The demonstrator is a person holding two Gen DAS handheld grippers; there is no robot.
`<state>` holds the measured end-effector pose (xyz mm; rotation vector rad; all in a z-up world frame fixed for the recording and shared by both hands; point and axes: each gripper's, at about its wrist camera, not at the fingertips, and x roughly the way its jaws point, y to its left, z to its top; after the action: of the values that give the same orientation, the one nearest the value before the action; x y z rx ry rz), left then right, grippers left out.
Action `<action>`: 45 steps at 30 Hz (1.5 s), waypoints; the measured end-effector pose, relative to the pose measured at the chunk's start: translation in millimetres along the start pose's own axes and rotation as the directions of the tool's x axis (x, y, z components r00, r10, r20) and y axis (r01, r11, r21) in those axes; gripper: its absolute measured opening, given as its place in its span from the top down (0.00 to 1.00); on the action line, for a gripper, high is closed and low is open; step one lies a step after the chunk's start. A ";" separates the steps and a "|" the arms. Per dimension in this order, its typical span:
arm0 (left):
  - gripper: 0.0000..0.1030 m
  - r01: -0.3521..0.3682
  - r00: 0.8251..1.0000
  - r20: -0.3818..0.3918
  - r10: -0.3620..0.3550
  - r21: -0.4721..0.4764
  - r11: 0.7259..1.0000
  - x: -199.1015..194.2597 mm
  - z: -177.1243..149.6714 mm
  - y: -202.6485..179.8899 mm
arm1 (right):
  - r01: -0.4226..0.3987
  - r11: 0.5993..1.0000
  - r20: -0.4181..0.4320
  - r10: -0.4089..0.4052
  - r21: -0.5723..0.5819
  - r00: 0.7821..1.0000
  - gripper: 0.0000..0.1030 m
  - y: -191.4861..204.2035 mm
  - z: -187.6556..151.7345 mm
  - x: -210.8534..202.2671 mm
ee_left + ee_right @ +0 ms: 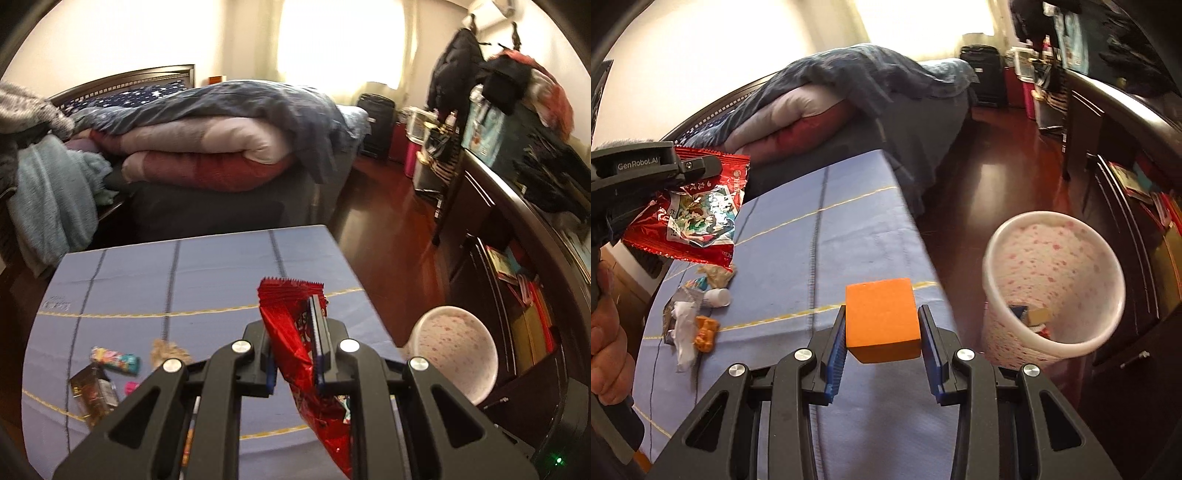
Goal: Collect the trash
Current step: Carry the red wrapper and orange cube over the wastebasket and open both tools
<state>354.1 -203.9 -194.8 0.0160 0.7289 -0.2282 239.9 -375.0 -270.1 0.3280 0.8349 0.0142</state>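
While my left gripper [297, 354] pinches a red wrapper [295, 332] and my right gripper [882, 332] clamps an orange block [882, 319], both short of the bin [1108, 332], I risk dropping them on the floor beside it.

From my seat both feeds are lit mainly by the window [343, 44] at upper centre, blown out to pure white with haze bleeding into the walls. The floor [993, 181] carries a soft glare streak. The right side sits in deep shadow. Fisheye bending curves every edge, with black vignette in the corners. I see slight motion blur throughout, worse in the right wrist view.
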 end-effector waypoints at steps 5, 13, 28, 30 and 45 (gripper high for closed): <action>0.85 0.037 0.999 -0.006 -0.037 0.057 0.998 6.5 -0.3 -35.4 | 0.032 0.998 0.012 -0.033 0.048 0.999 0.64 -28.3 0.6 -7.5; 0.85 0.112 0.994 -0.022 -0.110 0.144 0.983 19.2 -5.3 -92.6 | 0.093 0.987 0.032 -0.098 0.129 0.995 0.64 -76.2 0.9 -19.6; 0.85 0.249 0.968 -0.099 -0.230 0.278 0.928 68.9 -11.8 -195.0 | 0.233 0.943 0.043 -0.250 0.236 0.967 0.64 -151.5 9.7 -12.5; 0.85 0.267 0.963 -0.118 -0.243 0.288 0.920 82.1 -12.1 -207.4 | 0.247 0.937 0.035 -0.263 0.248 0.964 0.64 -159.8 11.4 -5.4; 0.42 0.292 0.951 -0.186 -0.245 0.295 0.910 151.3 -17.8 -234.1 | 0.339 0.903 0.013 -0.354 0.264 0.935 0.46 -189.8 17.5 35.7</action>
<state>402.0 -460.9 -293.1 0.2448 0.8330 -0.6150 254.8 -555.2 -340.3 0.4180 0.8268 -0.4401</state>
